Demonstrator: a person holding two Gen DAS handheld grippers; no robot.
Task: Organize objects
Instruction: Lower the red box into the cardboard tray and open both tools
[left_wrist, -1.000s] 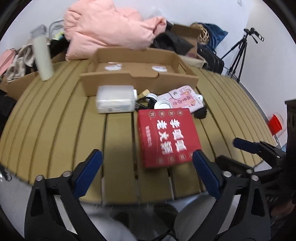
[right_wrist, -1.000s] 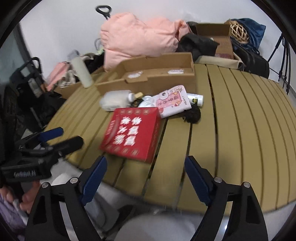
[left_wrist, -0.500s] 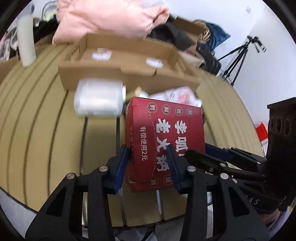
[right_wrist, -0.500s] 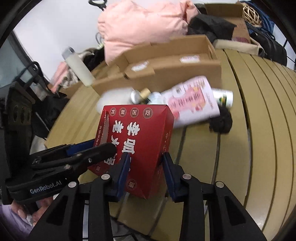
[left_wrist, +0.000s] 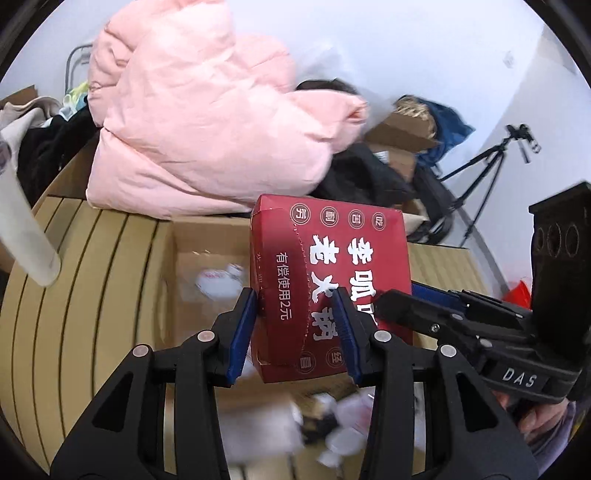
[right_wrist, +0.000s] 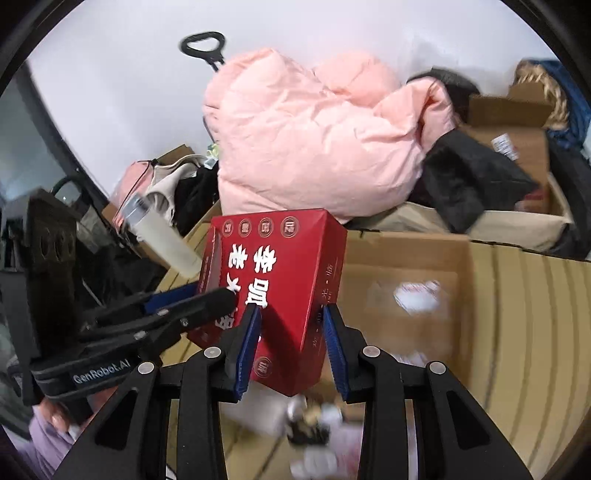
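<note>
The flat red cardboard box with white Chinese lettering was off the table, held in the air above the open brown cardboard carton, and both tools had hold of it. The left gripper was clamped on the box's near left corner, its blue-padded fingers pressing the narrow side and the printed face. The right gripper was clamped on the opposite near corner in the same way.

Taking it by 2 corners likely made sense: the box was wide and thin, so a single pinch at 1 edge would have let it swing or sag. Held from both sides, it sat roughly level and tilted a little away from the cameras, its far edge pointing toward the carton.

The carton lay on the slatted tan wooden table, backed by a puffy pink padded jacket. A white cylindrical bottle stood to the left. Small loose items below the box were too blurred to name.

The carton looked like the intended destination, and its inside showed room.
</note>
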